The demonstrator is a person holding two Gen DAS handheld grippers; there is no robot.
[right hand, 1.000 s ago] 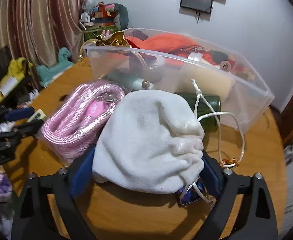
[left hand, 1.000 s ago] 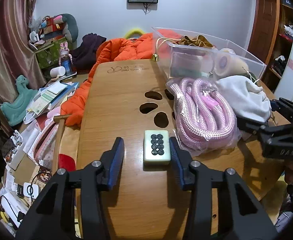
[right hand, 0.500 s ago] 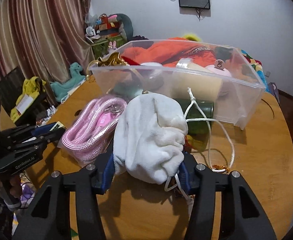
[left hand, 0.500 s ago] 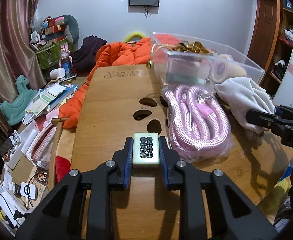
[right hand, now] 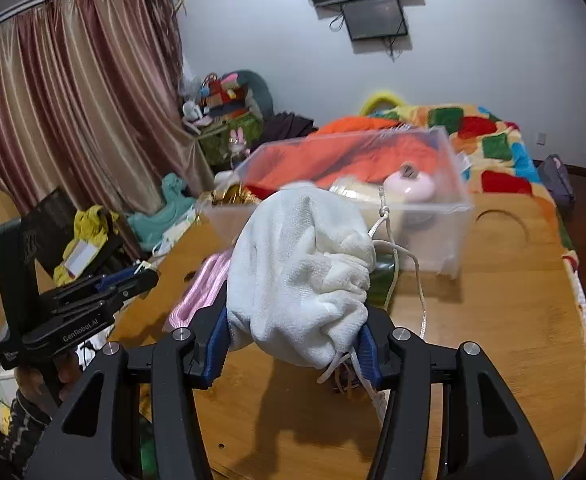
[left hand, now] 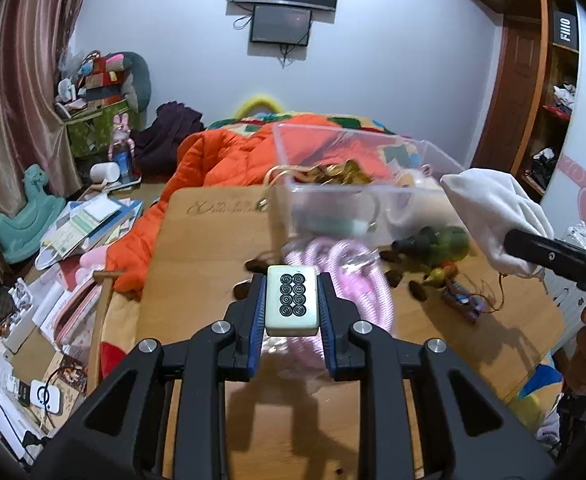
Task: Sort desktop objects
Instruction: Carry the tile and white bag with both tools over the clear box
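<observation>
My left gripper (left hand: 291, 304) is shut on a white mahjong tile (left hand: 291, 300) with black circles and holds it above the wooden table (left hand: 209, 248). My right gripper (right hand: 293, 344) is shut on a white drawstring pouch (right hand: 301, 276), lifted off the table; the pouch also shows in the left wrist view (left hand: 493, 208). The clear plastic bin (left hand: 357, 184) with several items inside stands at the back of the table and shows in the right wrist view (right hand: 373, 184). A pink rope bundle (left hand: 345, 272) lies in front of it.
A green bottle (left hand: 441, 244) and small trinkets (left hand: 461, 300) lie on the table right of the rope. An orange jacket (left hand: 229, 160) drapes over the table's far edge. Papers and boxes (left hand: 73, 232) clutter the floor to the left. The left gripper shows in the right wrist view (right hand: 85, 304).
My left gripper closed on the tile and lifted it. My right gripper closed on the white pouch and raised it off the table, uncovering the green bottle.
</observation>
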